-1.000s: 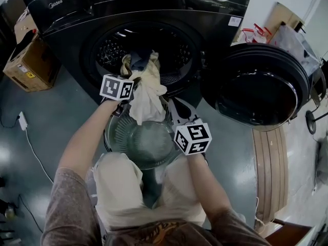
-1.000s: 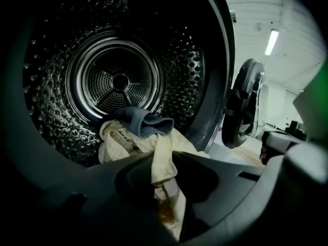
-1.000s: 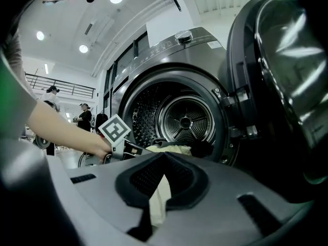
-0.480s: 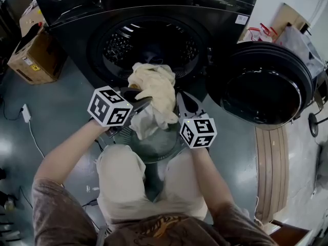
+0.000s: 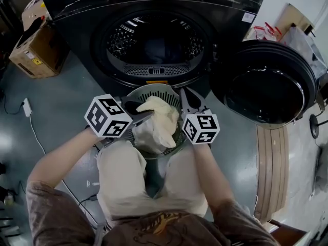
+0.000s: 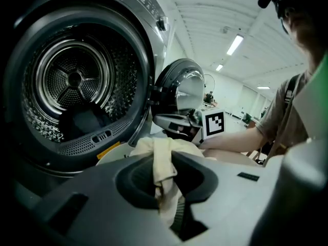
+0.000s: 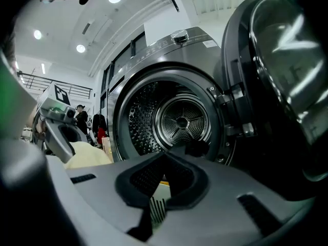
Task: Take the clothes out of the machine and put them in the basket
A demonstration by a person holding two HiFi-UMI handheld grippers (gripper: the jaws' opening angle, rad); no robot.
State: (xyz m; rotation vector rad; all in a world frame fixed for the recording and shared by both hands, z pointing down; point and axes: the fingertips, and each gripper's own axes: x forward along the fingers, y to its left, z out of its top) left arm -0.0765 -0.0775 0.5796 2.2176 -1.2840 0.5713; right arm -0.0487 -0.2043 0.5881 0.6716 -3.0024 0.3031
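The black washing machine [image 5: 77, 14] stands with its drum open, and a dark garment [image 5: 154, 47] lies inside. In front of it, between the person's knees, sits the grey ribbed basket [image 5: 154, 90]. My left gripper [image 5: 142, 116] is shut on a cream cloth [image 5: 156, 123], whose bunched bulk hangs over the basket. In the left gripper view the cream cloth [image 6: 163, 160] runs between the pads of the left gripper [image 6: 163, 177]. My right gripper [image 5: 187, 100] is at the basket's right rim, shut and empty. The right gripper [image 7: 160, 186] faces the drum [image 7: 179, 119].
The round machine door [image 5: 261, 83] hangs open at the right. A cardboard box [image 5: 33, 47] stands left of the machine. A plug and cable [image 5: 23, 119] lie on the floor at left, and a wooden board [image 5: 269, 168] at right. The person's legs [image 5: 120, 178] flank the basket.
My left gripper has drawn the cream cloth out of the drum mouth, back and down over the basket. The right gripper has stayed at the basket's rim.
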